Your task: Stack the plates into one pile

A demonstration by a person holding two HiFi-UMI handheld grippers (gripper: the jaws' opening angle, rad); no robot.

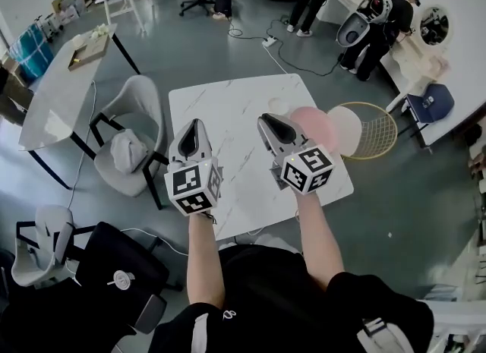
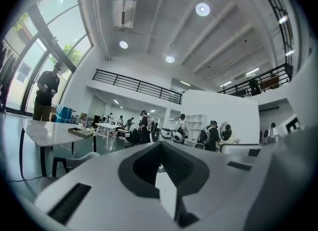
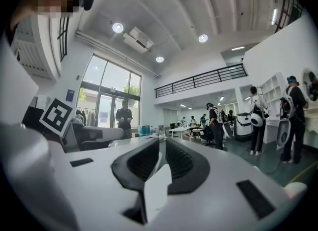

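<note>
My right claw (image 1: 267,119) is the nearer of my 2 to the work. The flat round pink plate (image 1: 311,127) lies just to its right, by the right edge of the white marble table (image 1: 220,108). A pale cream round plate (image 1: 348,130) sits on the far side of the pink plate, touching or overlapping it, above a round gold wire frame (image 1: 380,137). I cannot tell whether the table or the frame carries it.

A small white round dish (image 1: 279,105) lies just left of the pink plate, ahead of my right claw's tip. That claw points level, its jaws a narrow gap apart with nothing between them. My left claw (image 1: 193,125) is closed and empty, well to the left of the pink plate.

I judge the right claw must swing right and dip to the pink plate's rim. The plate is round, so no approach axis is better than another.
</note>
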